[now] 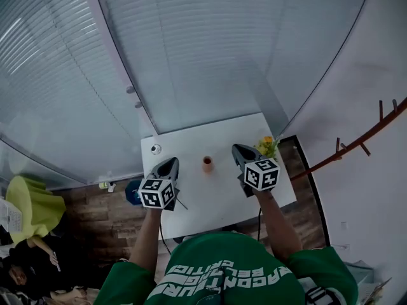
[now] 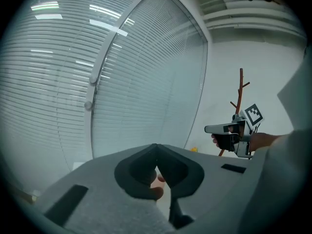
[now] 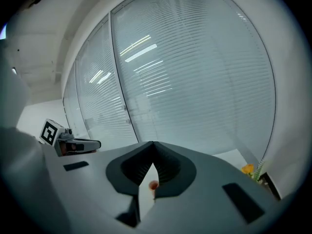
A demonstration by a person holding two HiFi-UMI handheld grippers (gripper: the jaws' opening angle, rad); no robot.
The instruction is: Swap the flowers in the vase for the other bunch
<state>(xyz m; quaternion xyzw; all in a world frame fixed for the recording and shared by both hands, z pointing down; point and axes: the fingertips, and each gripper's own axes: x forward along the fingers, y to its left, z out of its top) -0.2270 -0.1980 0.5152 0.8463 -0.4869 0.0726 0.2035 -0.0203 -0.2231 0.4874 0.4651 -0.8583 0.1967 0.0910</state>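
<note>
left gripper [image 1: 170, 164] and right gripper [image 1: 240, 150] both pressed together, empty; vase [image 1: 207, 163] mid-frame between them, yellow bunch [image 1: 267, 146] at table [image 1: 210, 199] right edge, nearest the right gripper.

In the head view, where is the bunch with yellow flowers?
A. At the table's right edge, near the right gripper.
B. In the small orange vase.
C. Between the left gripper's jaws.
A: the yellow flowers sit at the right edge of the white table, just beyond the right gripper, apart from the vase in the middle.
</note>
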